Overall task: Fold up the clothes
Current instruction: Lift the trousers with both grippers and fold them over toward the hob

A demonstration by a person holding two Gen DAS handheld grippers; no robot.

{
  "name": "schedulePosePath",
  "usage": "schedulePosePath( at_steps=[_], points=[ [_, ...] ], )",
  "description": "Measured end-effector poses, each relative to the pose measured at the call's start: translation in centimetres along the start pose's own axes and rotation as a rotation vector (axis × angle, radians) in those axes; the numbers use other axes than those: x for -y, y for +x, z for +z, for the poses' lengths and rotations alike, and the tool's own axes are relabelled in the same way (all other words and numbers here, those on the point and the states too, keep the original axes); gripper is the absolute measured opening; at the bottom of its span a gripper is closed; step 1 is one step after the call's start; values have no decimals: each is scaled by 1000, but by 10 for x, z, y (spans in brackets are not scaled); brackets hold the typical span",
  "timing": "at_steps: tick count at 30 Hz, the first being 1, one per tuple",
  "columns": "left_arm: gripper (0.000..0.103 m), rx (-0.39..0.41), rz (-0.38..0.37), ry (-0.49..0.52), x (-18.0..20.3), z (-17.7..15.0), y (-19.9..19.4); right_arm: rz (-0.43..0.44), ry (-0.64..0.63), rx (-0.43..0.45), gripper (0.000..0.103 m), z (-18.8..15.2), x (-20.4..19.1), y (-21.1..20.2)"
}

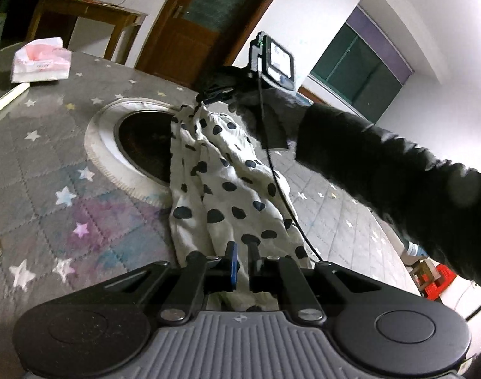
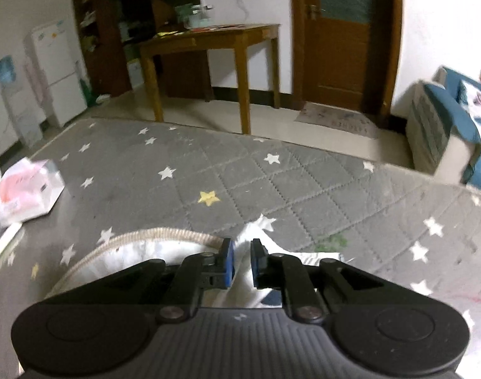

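In the left wrist view, we held our left gripper (image 1: 242,262) pinched on the near hem of a white cotton garment with dark polka dots (image 1: 221,186), stretched over the grey quilted star-printed table cover (image 1: 51,158) and across a round recess with a white fringed rim (image 1: 104,148). Our right gripper (image 1: 213,93), on a black-sleeved arm (image 1: 382,170), sat at the garment's far end.

In the right wrist view, our right gripper (image 2: 242,262) had white cloth (image 2: 253,230) between its blue pads (image 2: 228,262), the jaws narrowly parted; we could not tell whether they still gripped.

We judged the fabric light, limp and quick to sag, best taken at corners or hems.
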State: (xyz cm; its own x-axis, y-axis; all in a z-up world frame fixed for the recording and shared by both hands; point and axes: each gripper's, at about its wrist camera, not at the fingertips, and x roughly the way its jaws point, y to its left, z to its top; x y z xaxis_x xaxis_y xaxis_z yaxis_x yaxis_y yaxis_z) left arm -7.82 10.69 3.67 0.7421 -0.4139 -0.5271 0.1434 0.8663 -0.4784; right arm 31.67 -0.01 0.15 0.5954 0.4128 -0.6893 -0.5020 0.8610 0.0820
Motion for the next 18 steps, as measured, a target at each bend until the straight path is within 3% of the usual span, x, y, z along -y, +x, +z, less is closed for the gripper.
schedulePosePath(
  at_steps=[5, 7, 13, 18],
  points=[
    [20, -7, 40, 39, 8, 2, 17, 56, -84, -24, 17, -6, -8, -17],
    [20, -11, 55, 49, 11, 1, 23, 70, -114, -40, 17, -11, -16, -16],
    [16, -21, 63, 77, 18, -1, 33, 86, -155, -114, 17, -32, -30, 6],
    [3, -14, 56, 69, 17, 0, 33, 62, -146, -118, 17, -42, -29, 12]
  ],
)
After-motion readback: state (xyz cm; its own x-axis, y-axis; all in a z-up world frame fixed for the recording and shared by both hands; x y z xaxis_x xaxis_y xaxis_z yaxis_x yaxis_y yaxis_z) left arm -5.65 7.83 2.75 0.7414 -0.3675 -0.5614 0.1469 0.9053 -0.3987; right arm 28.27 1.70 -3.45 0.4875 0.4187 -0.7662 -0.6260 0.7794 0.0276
